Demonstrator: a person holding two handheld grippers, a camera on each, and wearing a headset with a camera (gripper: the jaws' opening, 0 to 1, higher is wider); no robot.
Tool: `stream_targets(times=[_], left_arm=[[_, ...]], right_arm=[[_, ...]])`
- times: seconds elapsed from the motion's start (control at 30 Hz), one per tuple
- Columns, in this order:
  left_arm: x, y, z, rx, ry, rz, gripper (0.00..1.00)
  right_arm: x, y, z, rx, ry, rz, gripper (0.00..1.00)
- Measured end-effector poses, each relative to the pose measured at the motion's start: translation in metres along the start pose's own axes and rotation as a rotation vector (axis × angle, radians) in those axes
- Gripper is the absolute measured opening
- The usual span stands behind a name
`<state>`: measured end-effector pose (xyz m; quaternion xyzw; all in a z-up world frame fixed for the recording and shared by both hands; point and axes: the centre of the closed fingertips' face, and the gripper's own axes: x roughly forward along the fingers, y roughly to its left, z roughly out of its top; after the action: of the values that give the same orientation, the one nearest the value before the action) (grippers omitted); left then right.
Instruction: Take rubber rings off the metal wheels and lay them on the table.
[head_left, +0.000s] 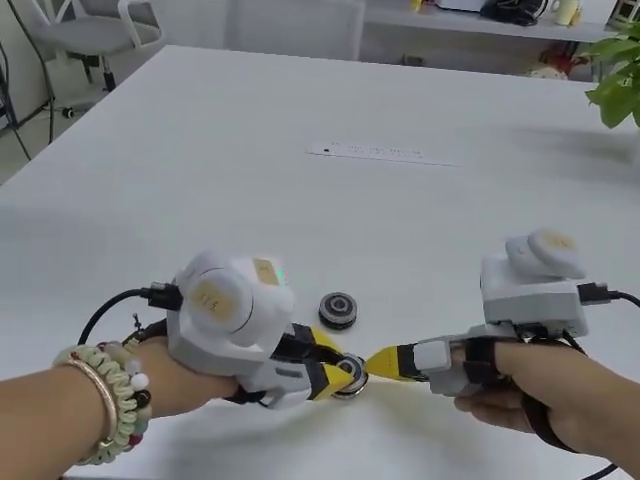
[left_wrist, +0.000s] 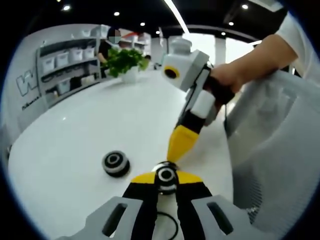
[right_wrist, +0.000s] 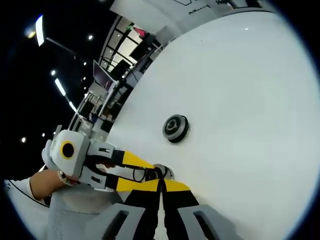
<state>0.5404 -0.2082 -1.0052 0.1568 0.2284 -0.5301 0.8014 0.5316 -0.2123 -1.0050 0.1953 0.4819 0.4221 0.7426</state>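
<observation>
beads on the left wrist (head_left: 105, 405) down front, and just past them the left gripper (head_left: 338, 378) is low over the table (head_left: 300, 200). its jaws are clamped on a small metal wheel (left_wrist: 166, 175), one yellow tip on each side. the wheel sits between the tips, at the table surface or just above it.

in comes the right gripper (head_left: 372, 362) from the other side, nose to nose with the left. its jaws are pressed together into one yellow wedge, and the point is touching the wheel's rim. whether a bit of rubber is nipped between them, i cannot tell.

a second wheel (head_left: 338, 310) lies flat on the table just beyond the two grippers, untouched, with a dark band round it. that one looks to be wearing its ring.

in the left gripper view a thin black loop (left_wrist: 172, 225) shows low between the jaw arms. it could be a ring already off or only a cable, too thin to call.

so my read is that we're early: first wheel held and being picked at, no ring plainly laid down, second wheel yet to do.
</observation>
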Motion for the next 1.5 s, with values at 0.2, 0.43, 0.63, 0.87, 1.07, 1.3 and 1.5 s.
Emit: stream_targets(times=[0.2,0.43,0.63,0.87,1.07,1.3,1.5], left_arm=[[0.0,0.0,0.0,-0.001,-0.002,0.001,0.13],[-0.001,-0.001,0.0,-0.004,-0.005,0.002,0.13],[-0.001,-0.001,0.0,-0.01,-0.007,0.001,0.13],[-0.001,-0.001,0.0,-0.01,-0.008,0.002,0.13],[-0.001,-0.001,0.0,-0.01,-0.009,0.002,0.14],[-0.001,-0.001,0.0,-0.015,-0.012,0.004,0.14],[-0.001,-0.001,0.001,-0.027,-0.008,0.006,0.14]], right_arm=[[0.001,0.003,0.002,-0.013,-0.001,0.012,0.0],[0.003,0.009,0.004,-0.043,-0.002,0.025,0.0],[0.004,0.007,0.005,-0.09,0.01,0.003,0.0],[0.004,0.01,0.005,-0.102,0.012,0.015,0.0],[0.004,0.022,0.006,-0.094,0.002,0.07,0.0],[0.003,0.013,0.01,-0.115,-0.005,0.019,0.0],[0.004,0.001,0.006,-0.122,0.017,-0.039,0.0]])
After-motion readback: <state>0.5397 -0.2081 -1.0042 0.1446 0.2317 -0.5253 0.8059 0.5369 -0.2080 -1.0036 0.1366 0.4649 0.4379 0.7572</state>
